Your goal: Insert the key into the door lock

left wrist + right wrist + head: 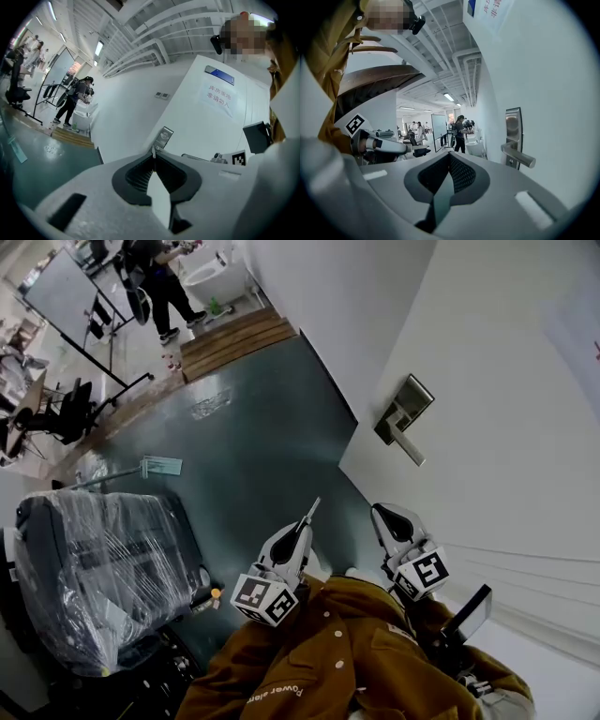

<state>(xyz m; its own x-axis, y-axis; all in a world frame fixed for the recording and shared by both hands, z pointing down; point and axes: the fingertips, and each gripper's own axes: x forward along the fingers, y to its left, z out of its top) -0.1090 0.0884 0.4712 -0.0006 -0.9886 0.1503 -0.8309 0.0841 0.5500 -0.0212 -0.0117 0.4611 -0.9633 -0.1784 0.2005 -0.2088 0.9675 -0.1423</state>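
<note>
Near the door lock (405, 416), left gripper (301, 526) fingers tight on a mostly hidden key (310, 509); right gripper (380, 517) fingers together.

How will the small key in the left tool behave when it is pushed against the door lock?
The key looks like a thin metal blade, so it is probably stiff and light. Only its end seems pinched by the left tool, so it may pivot or slip if it meets the door lock off-centre.

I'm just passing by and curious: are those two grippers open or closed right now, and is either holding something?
The left gripper: closed, holding the key.
The right gripper: closed, empty.
</note>
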